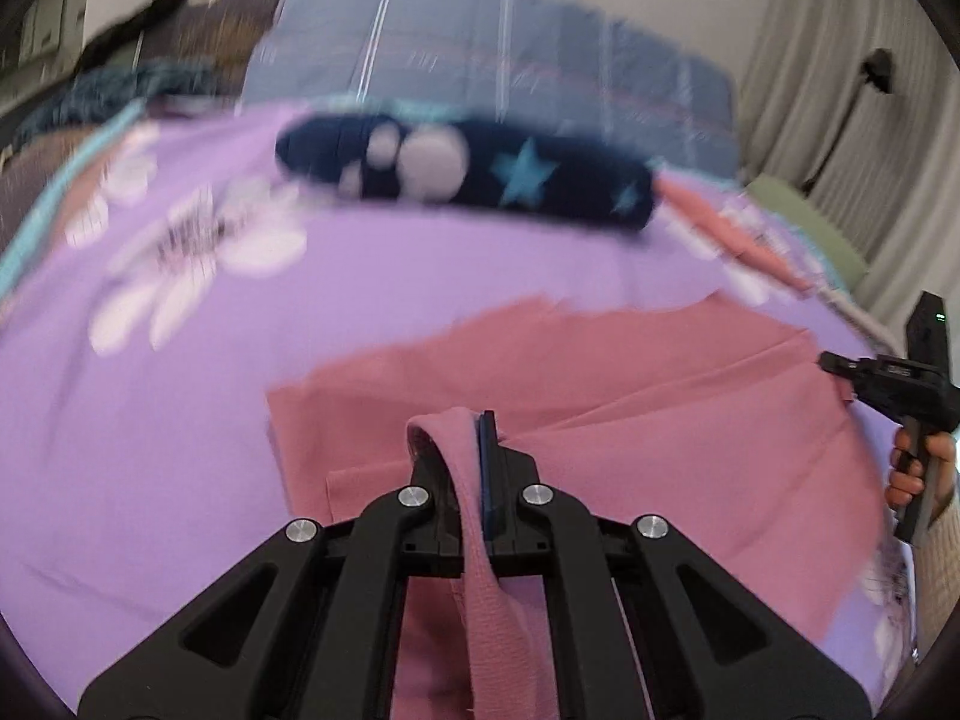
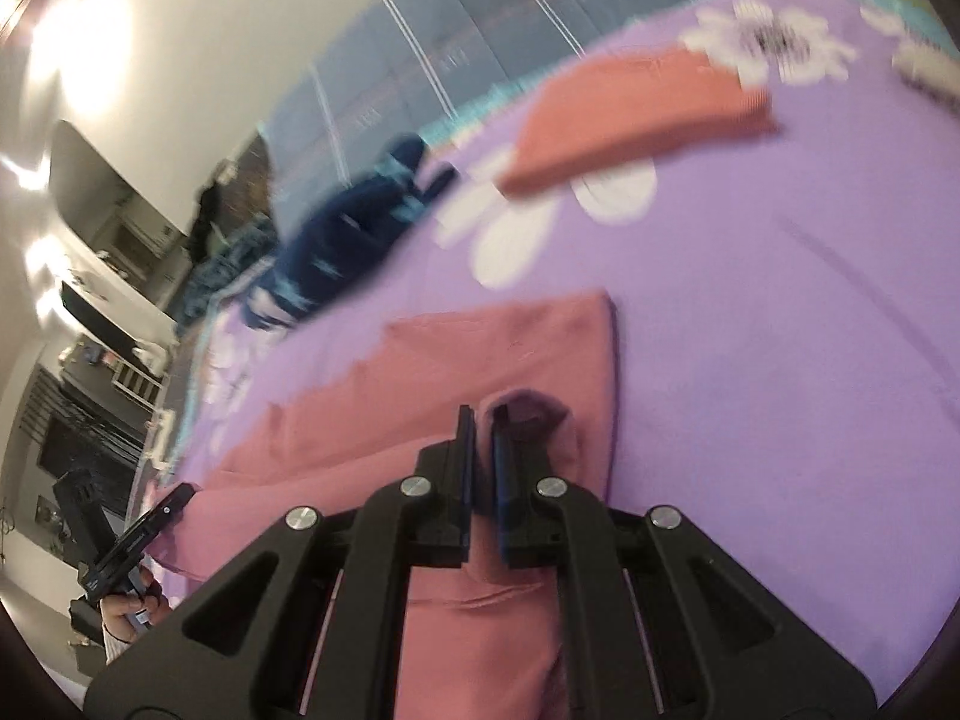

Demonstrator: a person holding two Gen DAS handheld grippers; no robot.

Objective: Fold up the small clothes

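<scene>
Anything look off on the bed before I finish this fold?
Nothing stands out. Both claws, left and right, are shut on the pink garment, which lies partly folded with ordinary creases. A navy star-print piece and a folded coral one rest on the purple sheet.

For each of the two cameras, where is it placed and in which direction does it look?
Left wrist: sits on the left hand-held gripper, looks across the purple bedsheet to the navy star garment; its fingers pinch the pink garment; the other hand shows at right.
Right wrist: sits on the right hand-held gripper, faces the orange folded cloth; also pinches pink fabric.
Shared: pink garment, bedsheet, navy garment.
</scene>
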